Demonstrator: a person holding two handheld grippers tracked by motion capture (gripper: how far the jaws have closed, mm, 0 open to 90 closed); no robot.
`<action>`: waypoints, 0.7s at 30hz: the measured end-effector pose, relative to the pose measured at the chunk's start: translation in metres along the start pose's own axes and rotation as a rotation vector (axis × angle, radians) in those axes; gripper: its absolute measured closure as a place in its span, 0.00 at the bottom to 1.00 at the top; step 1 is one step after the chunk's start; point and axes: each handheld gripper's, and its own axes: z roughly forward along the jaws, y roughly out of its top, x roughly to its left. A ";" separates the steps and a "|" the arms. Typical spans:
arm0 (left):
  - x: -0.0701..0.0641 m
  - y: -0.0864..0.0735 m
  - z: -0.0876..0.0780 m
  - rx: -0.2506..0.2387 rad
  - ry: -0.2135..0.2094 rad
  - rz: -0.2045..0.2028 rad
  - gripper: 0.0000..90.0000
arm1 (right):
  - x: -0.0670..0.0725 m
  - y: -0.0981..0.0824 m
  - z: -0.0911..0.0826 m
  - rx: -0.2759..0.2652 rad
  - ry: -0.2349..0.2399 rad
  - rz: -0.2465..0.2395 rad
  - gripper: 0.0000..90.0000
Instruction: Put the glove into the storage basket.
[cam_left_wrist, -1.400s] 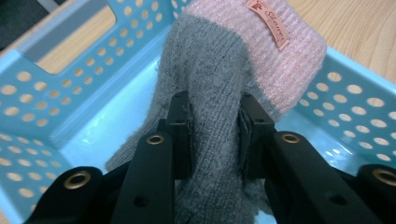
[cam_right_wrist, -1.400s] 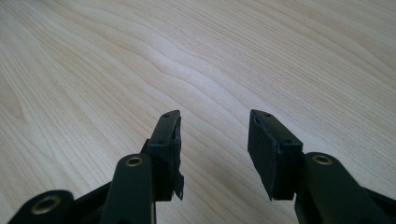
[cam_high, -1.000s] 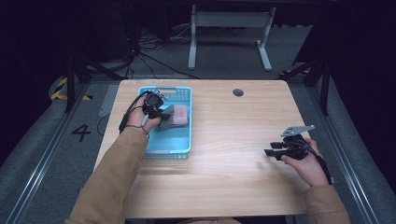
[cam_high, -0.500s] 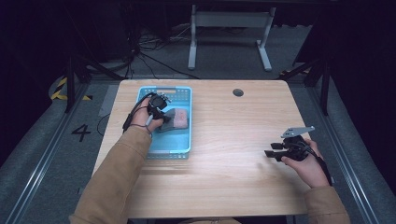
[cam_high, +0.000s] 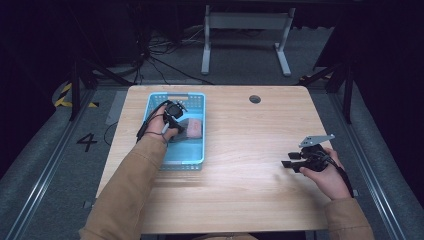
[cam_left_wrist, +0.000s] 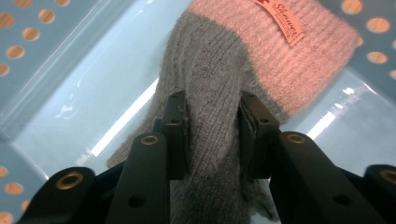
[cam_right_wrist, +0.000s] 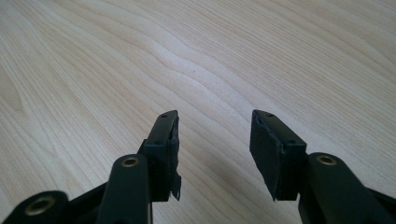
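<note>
- The left tool (cam_left_wrist: 212, 135) reaches down into a blue basket (cam_high: 196, 100) that stands on the left part of the wooden table (cam_high: 240, 150).
- In the left gripper view a grey and pink knitted sock (cam_left_wrist: 243, 56) lies on the glossy floor of the basket, and a grey fold of it stands up between the two black jaws.
- Both jaws of the left tool press against that fold from either side, so the tool is clamped on the sock; its jaws have just been opening a little, with the fabric between them.
- The pink part of the sock carries a small sewn label (cam_left_wrist: 285, 23) and lies farther from the tool, towards the basket's perforated wall.
- In the high view the sock (cam_high: 192, 128) sits about mid-basket, just beside the left hand (cam_high: 160, 125), whose tan sleeve (cam_high: 135, 185) crosses the basket's near edge.
- The right tool (cam_right_wrist: 215, 140) rests low over bare table wood near the right edge, well apart from the basket.
- Its jaws stand apart with nothing between them; bare wood grain shows in the gap.
- The right hand (cam_high: 325, 175) holds this tool, with a grey plate (cam_high: 316, 140) on top of it.
</note>
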 end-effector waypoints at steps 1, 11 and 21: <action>0.000 0.000 0.001 -0.008 0.003 -0.004 0.73 | 0.000 0.000 0.000 0.000 0.000 0.000 0.58; 0.005 -0.010 0.003 -0.159 0.042 -0.037 0.38 | -0.001 0.006 0.003 -0.013 0.012 -0.006 0.57; -0.004 -0.020 -0.037 -0.303 -0.006 -0.098 0.40 | 0.000 0.020 0.011 -0.026 0.029 -0.039 0.55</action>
